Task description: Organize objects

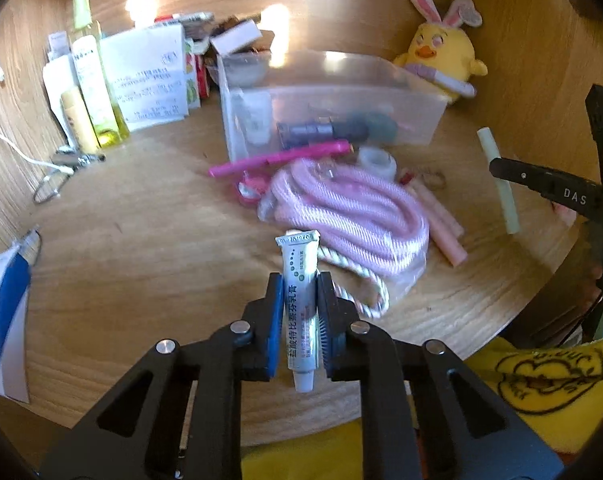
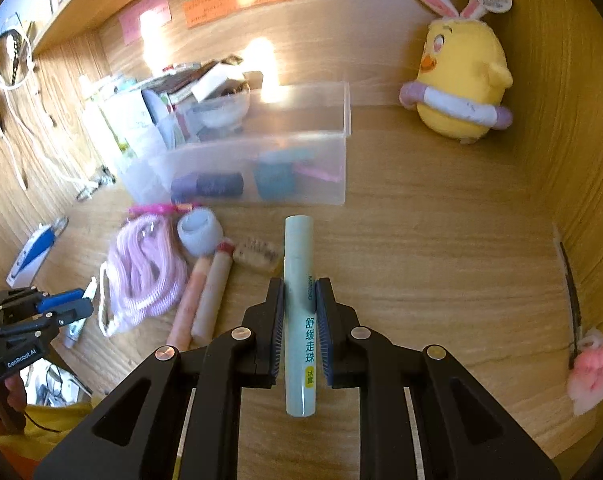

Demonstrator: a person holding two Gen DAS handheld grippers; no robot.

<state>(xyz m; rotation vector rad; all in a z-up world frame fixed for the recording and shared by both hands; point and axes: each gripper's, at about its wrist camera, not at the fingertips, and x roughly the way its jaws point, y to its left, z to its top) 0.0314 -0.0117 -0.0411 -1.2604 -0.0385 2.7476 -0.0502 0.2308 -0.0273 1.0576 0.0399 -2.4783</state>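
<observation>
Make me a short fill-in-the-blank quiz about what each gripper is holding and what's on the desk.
The left gripper is shut on a small white ____.
The right gripper holds a pale green ____.
The clear plastic bin sits in front of the desk's ____ back wall.
The plush chick is ____ in colour.

Missing words: tube; stick; wooden; yellow

left tool (image 1: 299, 312): clamped, angled down | right tool (image 2: 300, 312): clamped, angled down

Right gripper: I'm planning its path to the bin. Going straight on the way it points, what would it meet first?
Probably the clear bin's near wall. The right gripper, shut on a pale green tube, has only bare desk ahead, though depth is hard to judge.
</observation>
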